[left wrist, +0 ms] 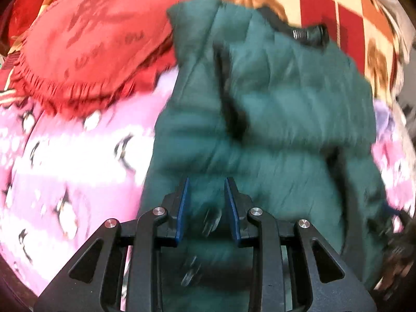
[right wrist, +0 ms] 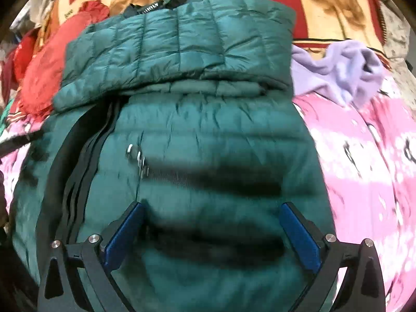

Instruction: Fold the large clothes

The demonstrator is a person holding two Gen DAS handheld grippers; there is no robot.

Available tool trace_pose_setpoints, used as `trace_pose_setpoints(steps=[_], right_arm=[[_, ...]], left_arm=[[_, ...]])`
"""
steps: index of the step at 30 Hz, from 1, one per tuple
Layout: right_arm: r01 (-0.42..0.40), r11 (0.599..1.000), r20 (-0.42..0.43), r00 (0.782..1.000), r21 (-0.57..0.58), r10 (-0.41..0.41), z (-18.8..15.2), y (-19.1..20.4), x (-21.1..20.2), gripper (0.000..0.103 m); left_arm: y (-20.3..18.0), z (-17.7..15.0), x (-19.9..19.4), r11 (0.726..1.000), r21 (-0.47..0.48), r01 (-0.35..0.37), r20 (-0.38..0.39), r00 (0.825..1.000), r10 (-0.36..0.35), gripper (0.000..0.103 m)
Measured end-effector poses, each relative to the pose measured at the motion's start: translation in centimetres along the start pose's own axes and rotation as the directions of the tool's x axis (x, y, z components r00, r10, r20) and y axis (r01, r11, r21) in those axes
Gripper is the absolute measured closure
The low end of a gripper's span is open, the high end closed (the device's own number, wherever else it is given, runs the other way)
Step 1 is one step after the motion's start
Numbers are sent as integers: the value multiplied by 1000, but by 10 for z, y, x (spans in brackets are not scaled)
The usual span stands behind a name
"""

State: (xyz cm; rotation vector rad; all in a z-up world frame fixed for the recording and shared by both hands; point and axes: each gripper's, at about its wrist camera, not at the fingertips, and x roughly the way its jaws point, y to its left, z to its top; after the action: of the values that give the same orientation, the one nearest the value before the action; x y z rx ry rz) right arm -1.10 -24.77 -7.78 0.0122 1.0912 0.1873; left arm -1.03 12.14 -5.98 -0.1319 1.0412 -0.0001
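A dark green quilted puffer jacket (left wrist: 273,119) lies on a pink penguin-print blanket, partly folded, with its black collar at the far end. In the right wrist view the jacket (right wrist: 202,119) has a sleeve folded across its upper part and a black zipper running down its left side. My left gripper (left wrist: 206,182) hovers over the jacket's near part with its jaws narrowly apart and jacket fabric showing between them; whether it grips is unclear. My right gripper (right wrist: 212,206) is wide open just above the jacket's lower middle.
A red frilled cushion (left wrist: 85,52) lies left of the jacket. A lilac garment (right wrist: 340,70) lies crumpled at its right. The pink blanket (right wrist: 369,171) spreads on both sides, over a red and cream patterned bedspread (right wrist: 338,7) behind.
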Motion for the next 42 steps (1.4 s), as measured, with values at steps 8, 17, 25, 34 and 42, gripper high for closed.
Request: trace_pose_setpoints(steps=[8, 17, 25, 34, 42], right_arm=[[-7, 1000, 118, 993, -16, 9, -74, -22, -36, 0], [-179, 959, 259, 958, 219, 120, -114, -89, -68, 0], [-226, 956, 199, 962, 185, 189, -122, -88, -53, 0], [-283, 947, 209, 946, 152, 249, -125, -78, -51, 0], [-341, 935, 218, 924, 98, 314, -128, -67, -44, 0]], left_arm=[[15, -79, -30, 993, 105, 61, 121, 990, -73, 41], [66, -124, -53, 978, -10, 211, 209, 956, -204, 22], [59, -115, -52, 984, 18, 175, 216, 961, -174, 22], [57, -122, -46, 982, 9, 191, 179, 966, -189, 22], [46, -133, -42, 969, 6, 246, 131, 961, -245, 22]])
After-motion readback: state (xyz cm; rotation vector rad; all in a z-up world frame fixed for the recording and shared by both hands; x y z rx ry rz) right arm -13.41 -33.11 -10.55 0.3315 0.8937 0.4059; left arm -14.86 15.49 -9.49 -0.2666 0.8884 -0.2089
